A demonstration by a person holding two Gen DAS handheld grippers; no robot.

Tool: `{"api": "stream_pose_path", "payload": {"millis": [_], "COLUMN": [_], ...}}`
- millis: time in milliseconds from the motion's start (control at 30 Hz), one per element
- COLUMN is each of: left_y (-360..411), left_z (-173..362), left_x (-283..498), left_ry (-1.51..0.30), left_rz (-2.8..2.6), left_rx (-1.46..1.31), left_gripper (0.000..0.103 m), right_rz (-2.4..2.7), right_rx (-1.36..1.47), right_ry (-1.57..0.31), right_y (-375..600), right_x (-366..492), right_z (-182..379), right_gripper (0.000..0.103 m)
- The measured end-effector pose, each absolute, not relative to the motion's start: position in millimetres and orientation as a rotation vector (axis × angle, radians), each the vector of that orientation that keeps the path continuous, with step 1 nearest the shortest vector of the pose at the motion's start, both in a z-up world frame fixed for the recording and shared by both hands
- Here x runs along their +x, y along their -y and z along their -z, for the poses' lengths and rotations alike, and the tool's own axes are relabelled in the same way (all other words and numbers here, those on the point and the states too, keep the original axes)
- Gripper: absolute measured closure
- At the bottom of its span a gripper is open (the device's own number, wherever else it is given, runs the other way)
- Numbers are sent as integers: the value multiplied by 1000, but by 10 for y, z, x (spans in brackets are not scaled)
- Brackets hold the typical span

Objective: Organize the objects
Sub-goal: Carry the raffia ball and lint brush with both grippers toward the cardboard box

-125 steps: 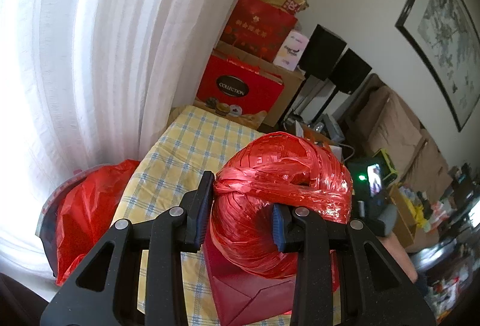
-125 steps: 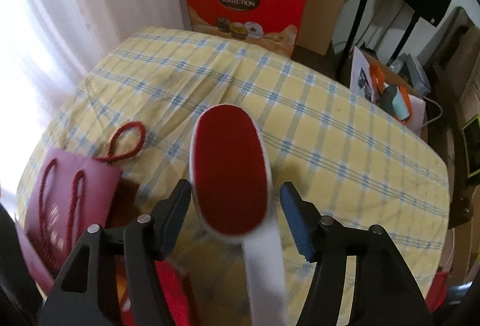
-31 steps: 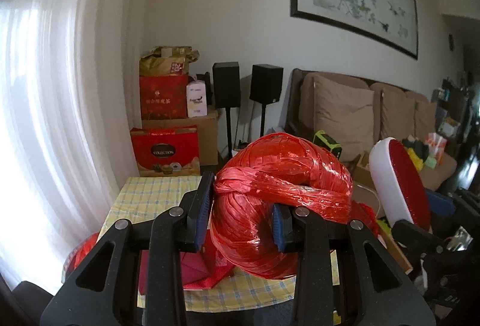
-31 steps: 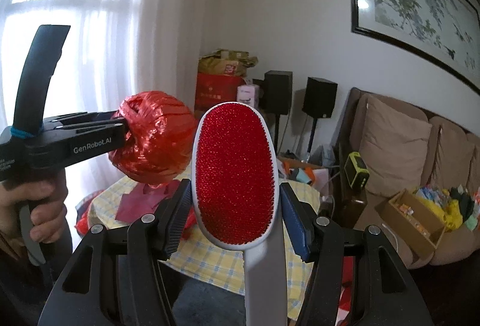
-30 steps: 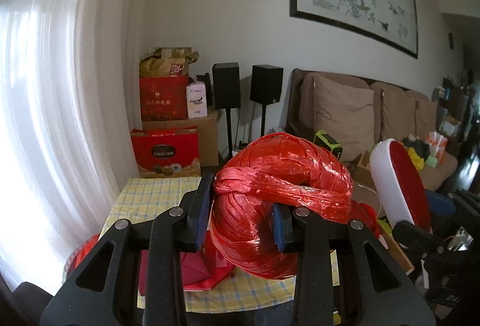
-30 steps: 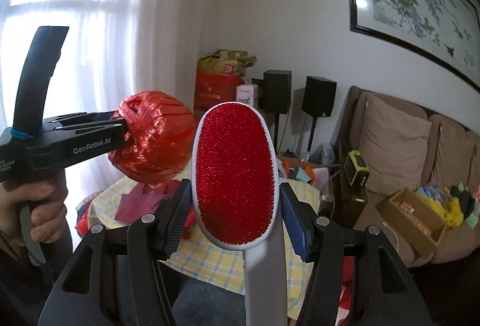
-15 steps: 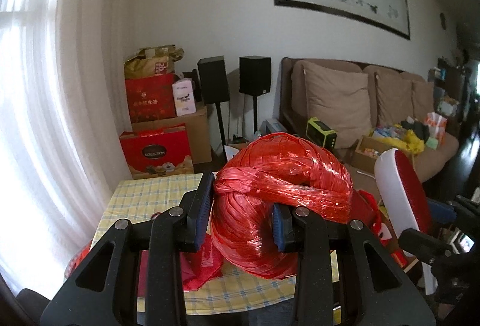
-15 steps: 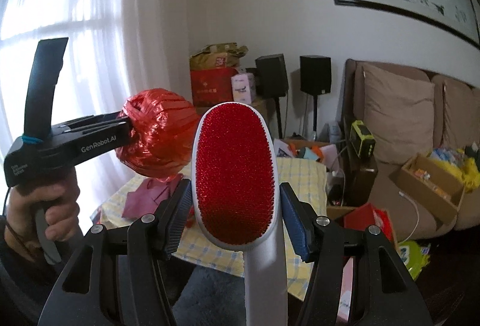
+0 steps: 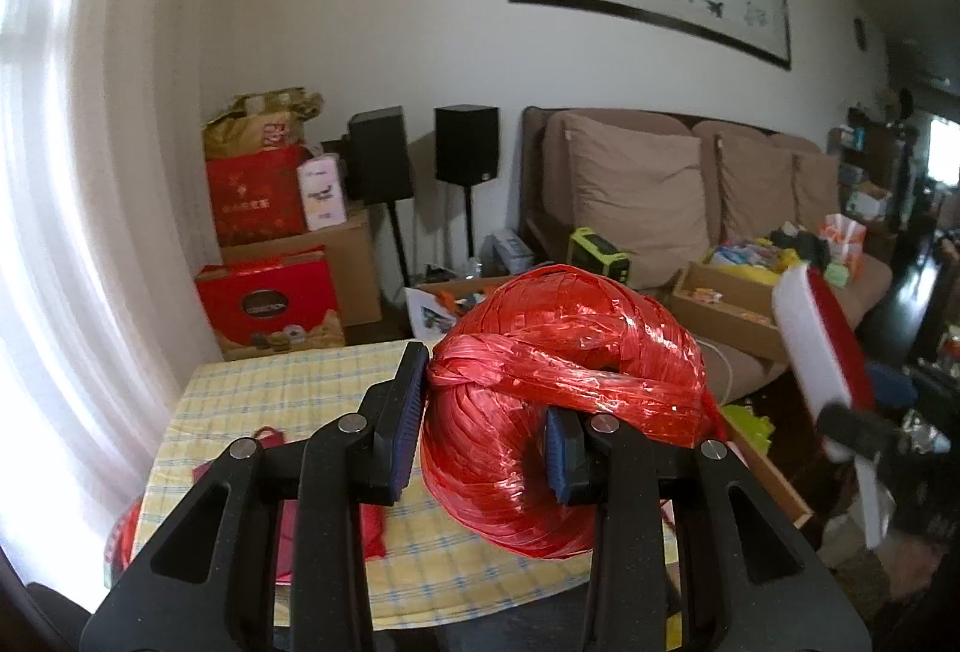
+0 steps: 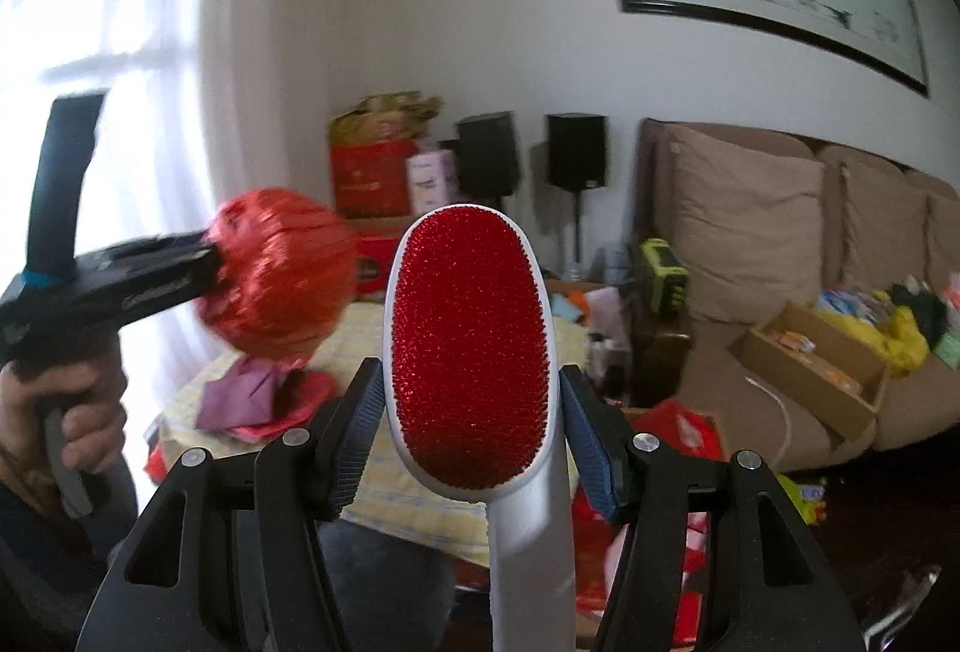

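Observation:
A red ball of plastic twine (image 9: 564, 352) is held in the air by my left gripper (image 9: 486, 412), whose jaws are shut on its lower left part. From the right wrist view the same ball (image 10: 276, 280) hangs blurred at the left, with a hand (image 10: 78, 412) on the gripper's handle. My right gripper (image 10: 471, 412) is shut on a lint brush (image 10: 471, 352) with a red pad and a white handle, held upright. That brush (image 9: 822, 346) also appears at the right edge of the left wrist view.
A table with a yellow checked cloth (image 9: 288, 382) stands below, with red and pink bags (image 9: 336, 520) on it. Red gift boxes (image 9: 270, 292) and two speakers (image 9: 468, 141) line the wall. A brown sofa (image 9: 636, 208) holds a cardboard box (image 9: 720, 304) and clutter.
Both hands have swung to the right, so the sofa fills more of each view and the curtain less. The ball and the brush stay gripped as before.

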State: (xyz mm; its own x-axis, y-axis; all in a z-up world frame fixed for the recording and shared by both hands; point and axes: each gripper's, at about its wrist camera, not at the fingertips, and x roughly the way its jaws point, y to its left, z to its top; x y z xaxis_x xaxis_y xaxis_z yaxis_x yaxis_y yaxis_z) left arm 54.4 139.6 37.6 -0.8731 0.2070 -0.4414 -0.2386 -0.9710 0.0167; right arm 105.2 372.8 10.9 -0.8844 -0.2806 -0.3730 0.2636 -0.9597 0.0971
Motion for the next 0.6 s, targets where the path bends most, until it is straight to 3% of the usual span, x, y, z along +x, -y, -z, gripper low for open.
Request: {"api": "stream_pose_path", "payload": {"millis": [600], "left_y": [-2206], "left_z": [-164], "left_x": [722], "left_ry": [-90], "left_rz": [-2606], "left_rx": [-691], "left_gripper": [71], "right_rz": [2948], "right_rx": [554], "right_ry": [161], "right_y": [-4358], "right_x": [1090], "right_z": [-203], "right_gripper": [43]}}
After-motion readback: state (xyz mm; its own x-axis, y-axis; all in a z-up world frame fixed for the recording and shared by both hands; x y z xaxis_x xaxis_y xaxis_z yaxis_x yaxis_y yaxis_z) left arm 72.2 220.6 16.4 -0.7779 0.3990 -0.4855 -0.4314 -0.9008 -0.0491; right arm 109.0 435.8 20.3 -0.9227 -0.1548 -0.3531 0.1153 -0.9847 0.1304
